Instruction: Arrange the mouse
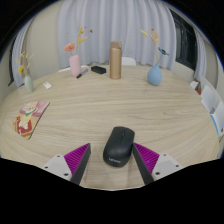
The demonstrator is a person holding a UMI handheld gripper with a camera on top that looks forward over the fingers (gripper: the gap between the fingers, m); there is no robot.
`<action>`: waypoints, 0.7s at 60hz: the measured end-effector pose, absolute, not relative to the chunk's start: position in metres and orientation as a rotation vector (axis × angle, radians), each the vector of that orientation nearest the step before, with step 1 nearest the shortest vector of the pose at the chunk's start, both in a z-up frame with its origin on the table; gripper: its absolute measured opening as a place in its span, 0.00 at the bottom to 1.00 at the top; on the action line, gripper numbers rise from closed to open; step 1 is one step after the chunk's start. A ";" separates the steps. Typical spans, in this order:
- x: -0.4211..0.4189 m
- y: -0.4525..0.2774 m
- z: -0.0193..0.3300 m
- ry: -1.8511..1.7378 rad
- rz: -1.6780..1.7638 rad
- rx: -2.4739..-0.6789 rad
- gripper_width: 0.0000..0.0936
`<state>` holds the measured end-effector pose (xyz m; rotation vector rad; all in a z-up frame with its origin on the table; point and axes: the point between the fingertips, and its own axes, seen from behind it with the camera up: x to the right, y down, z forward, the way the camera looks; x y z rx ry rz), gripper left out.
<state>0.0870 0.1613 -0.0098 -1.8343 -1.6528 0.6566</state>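
While resting flat on the wooden table (110, 110), black mouse (118, 146) sits between the two fingers of the gripper (113, 160), magenta pads (80, 158) standing off to either side. Spread wide, with a visible gap between each pad and the mouse's flanks, so nothing gripped yet. Looks like the approach is done and the grasp is not: fingers straddle the mouse, closing remains, then whatever move or turn the arranging calls for. No target spot evident. Farther off, well apart from the mouse: a tall brown bottle (115, 61) at the far middle, a pink vase (74, 64) and a small dark box (98, 70) to its left, a blue vase (155, 73) far right, and a tray (29, 119) at the left edge.
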 end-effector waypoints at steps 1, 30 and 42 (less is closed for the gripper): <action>0.085 0.163 -0.011 -1.649 0.651 -1.837 0.92; 0.045 0.154 -0.016 -1.697 0.673 -1.806 0.48; 0.038 0.144 0.011 -1.679 0.671 -1.804 0.36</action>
